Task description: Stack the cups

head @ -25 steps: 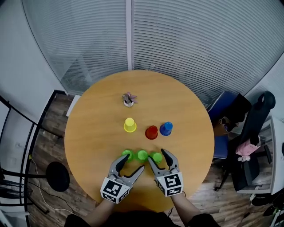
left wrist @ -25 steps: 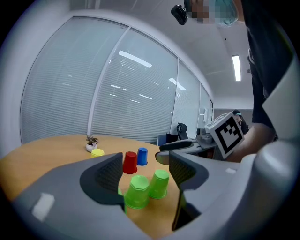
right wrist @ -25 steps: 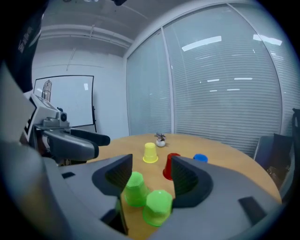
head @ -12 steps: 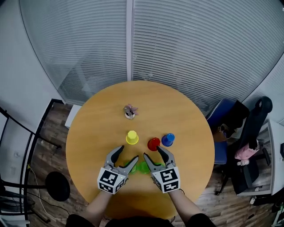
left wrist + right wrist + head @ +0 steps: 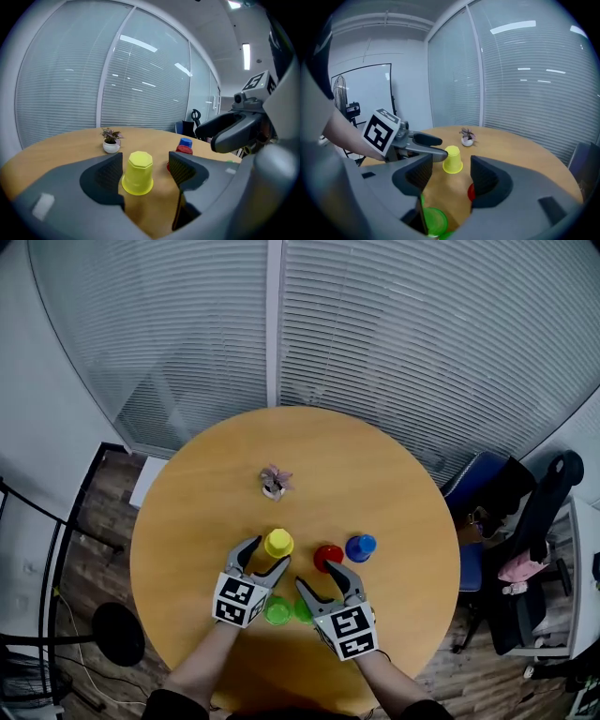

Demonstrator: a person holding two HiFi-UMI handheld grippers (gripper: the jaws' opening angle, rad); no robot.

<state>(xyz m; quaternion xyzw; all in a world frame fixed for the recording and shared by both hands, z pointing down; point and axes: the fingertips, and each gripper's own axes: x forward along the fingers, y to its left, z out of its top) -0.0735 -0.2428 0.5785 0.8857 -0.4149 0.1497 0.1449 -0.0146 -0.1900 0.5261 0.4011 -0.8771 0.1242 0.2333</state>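
Round wooden table [image 5: 394, 493], small potted plant [image 5: 273, 482] near its middle, slatted blinds [image 5: 403, 334] behind, dark office chair [image 5: 544, 493] at right.

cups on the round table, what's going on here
A person holds a gripper in each hand over a round table. The left gripper is open with the upside-down yellow cup between its jaws, not gripped yet. The right gripper is open and empty above the green cups, near the red cup and blue cup.
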